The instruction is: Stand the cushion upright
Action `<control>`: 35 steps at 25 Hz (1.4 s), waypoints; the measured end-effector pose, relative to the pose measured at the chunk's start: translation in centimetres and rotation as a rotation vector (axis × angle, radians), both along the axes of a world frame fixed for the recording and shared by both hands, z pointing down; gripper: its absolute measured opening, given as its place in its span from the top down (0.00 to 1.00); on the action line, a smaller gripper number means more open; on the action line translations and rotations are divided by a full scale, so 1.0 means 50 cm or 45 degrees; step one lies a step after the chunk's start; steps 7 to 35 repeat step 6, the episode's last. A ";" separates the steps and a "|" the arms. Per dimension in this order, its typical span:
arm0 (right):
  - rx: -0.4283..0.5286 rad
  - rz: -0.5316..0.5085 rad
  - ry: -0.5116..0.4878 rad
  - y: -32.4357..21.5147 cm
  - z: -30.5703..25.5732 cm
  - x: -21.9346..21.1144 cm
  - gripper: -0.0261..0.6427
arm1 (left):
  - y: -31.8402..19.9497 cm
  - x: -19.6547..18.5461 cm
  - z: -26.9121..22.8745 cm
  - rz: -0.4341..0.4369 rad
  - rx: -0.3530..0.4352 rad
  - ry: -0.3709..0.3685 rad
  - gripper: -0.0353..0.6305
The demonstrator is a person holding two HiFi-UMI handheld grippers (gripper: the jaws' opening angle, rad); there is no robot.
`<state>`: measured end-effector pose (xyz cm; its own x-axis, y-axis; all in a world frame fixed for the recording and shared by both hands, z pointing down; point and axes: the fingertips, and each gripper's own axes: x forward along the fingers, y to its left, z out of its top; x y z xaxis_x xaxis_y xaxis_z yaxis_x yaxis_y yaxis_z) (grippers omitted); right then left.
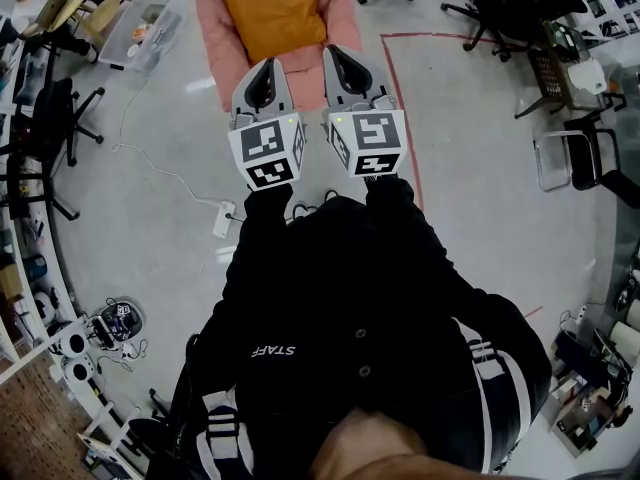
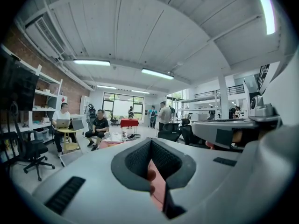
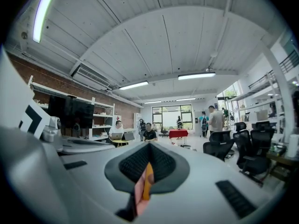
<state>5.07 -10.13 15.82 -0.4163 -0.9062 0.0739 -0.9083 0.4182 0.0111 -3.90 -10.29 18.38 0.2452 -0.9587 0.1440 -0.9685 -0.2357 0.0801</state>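
Left gripper (image 1: 268, 66) is clenched on the near edge of the cushion (image 1: 270, 13) — pink fabric pinched flat between its jaws. Right gripper (image 1: 336, 52) is clamped on the same edge just beside it, with pink and orange layers both in the bite. The cushion stretches away from the person over the grey floor (image 1: 480, 198), orange face up, pink showing round the sides. Around it: a clear plastic bin (image 1: 150, 33) near its left side and a red tape line (image 1: 402, 88) close along the right. Black office chairs (image 1: 505, 8) stand further right, well apart. A white power strip (image 1: 222, 220) with its cable lies on the floor, nearer the person than the grippers.
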 end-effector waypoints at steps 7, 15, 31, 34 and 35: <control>0.015 -0.003 0.010 -0.013 -0.007 0.003 0.94 | -0.014 0.002 -0.008 -0.003 0.011 -0.001 0.95; 0.015 -0.003 0.010 -0.013 -0.007 0.003 0.94 | -0.014 0.002 -0.008 -0.003 0.011 -0.001 0.95; 0.015 -0.003 0.010 -0.013 -0.007 0.003 0.94 | -0.014 0.002 -0.008 -0.003 0.011 -0.001 0.95; 0.015 -0.003 0.010 -0.013 -0.007 0.003 0.94 | -0.014 0.002 -0.008 -0.003 0.011 -0.001 0.95; 0.015 -0.003 0.010 -0.013 -0.007 0.003 0.94 | -0.014 0.002 -0.008 -0.003 0.011 -0.001 0.95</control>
